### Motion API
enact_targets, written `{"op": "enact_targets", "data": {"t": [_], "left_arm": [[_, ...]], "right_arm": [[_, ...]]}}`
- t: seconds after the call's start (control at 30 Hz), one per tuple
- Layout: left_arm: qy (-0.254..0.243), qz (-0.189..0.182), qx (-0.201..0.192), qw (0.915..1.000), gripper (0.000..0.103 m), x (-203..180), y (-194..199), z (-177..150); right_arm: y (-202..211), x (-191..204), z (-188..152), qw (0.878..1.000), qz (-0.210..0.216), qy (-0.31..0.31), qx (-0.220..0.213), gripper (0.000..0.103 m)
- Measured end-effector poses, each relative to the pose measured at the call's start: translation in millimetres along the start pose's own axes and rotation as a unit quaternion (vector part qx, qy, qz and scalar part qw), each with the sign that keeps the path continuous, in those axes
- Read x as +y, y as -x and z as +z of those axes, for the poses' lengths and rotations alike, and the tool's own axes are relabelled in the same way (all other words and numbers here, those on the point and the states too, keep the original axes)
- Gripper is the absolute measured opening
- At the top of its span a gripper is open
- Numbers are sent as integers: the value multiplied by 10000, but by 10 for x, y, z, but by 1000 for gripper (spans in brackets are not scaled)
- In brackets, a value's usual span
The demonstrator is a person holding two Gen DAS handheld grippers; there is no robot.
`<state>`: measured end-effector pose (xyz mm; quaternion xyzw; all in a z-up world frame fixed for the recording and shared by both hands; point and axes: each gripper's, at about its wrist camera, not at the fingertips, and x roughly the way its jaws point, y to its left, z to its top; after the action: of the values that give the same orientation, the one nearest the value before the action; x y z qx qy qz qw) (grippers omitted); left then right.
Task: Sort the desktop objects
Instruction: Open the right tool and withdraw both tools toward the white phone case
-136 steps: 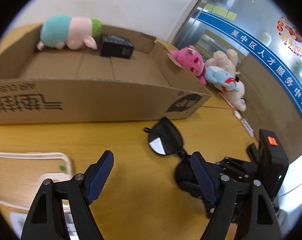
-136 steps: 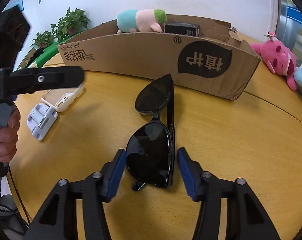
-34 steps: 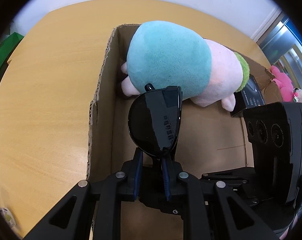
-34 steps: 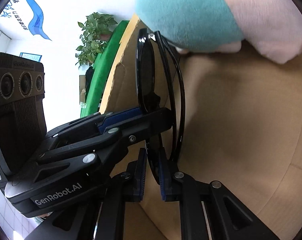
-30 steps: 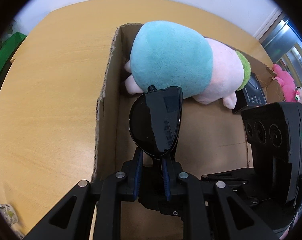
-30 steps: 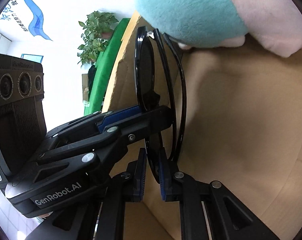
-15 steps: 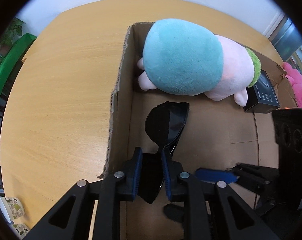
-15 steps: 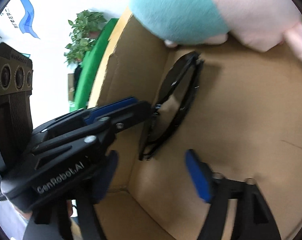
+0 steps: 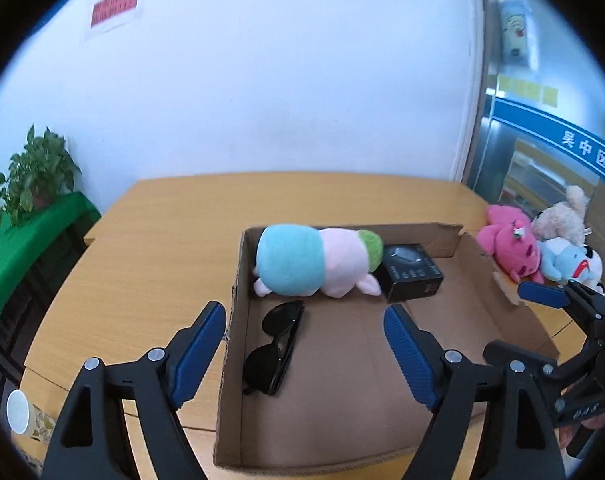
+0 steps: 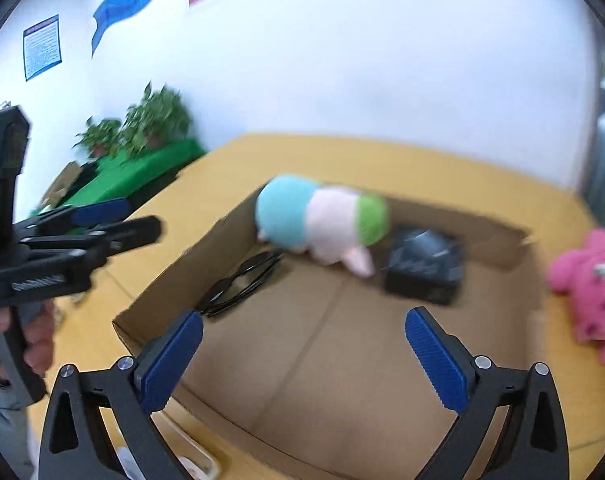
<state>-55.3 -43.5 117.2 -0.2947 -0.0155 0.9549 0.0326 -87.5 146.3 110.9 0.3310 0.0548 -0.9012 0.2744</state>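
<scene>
Black sunglasses (image 9: 276,346) lie folded on the floor of the open cardboard box (image 9: 498,312), near its left wall; they also show in the right wrist view (image 10: 240,282). A teal, pink and green plush (image 9: 314,264) and a small black box (image 9: 412,272) lie at the box's far end. My left gripper (image 9: 304,354) is open and empty, above the box's near left part. My right gripper (image 10: 304,354) is open and empty, above the box's near edge (image 10: 150,344).
Pink, beige and blue plush toys (image 9: 510,246) lie on the wooden table (image 9: 150,240) to the right of the box. A paper cup (image 9: 22,414) stands at the near left table edge. A green-covered bench with potted plants (image 9: 18,236) stands at the left wall.
Both grippers let go of the sunglasses, opened wide and pulled back up and away from the box. The sunglasses now lie on the box floor.
</scene>
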Motion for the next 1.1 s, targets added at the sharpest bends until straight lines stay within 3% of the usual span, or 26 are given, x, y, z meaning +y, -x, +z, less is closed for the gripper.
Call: {"op": "enact_targets", "data": {"t": [0.13, 0.3, 0.43, 0.7, 1.1], "left_arm": [[113, -125, -122, 9998, 81, -330, 185, -116], [25, -152, -259, 9995, 81, -508, 514, -315], [-29, -270, -282, 9992, 81, -665, 636, -458], [-222, -385, -290, 9986, 81, -904, 713, -717], [-189, -434, -243, 9986, 81, -866, 760, -861]], "right_arm": [[431, -119, -235, 9985, -424, -194, -280, 103], [745, -288, -678, 9939, -970, -486, -186, 103], [828, -295, -904, 9932, -986, -604, -104, 103], [1101, -211, -1178, 9914, -1015, -707, -433, 103], [1212, -70, -1275, 9886, -1229, -663, -563, 103]]}}
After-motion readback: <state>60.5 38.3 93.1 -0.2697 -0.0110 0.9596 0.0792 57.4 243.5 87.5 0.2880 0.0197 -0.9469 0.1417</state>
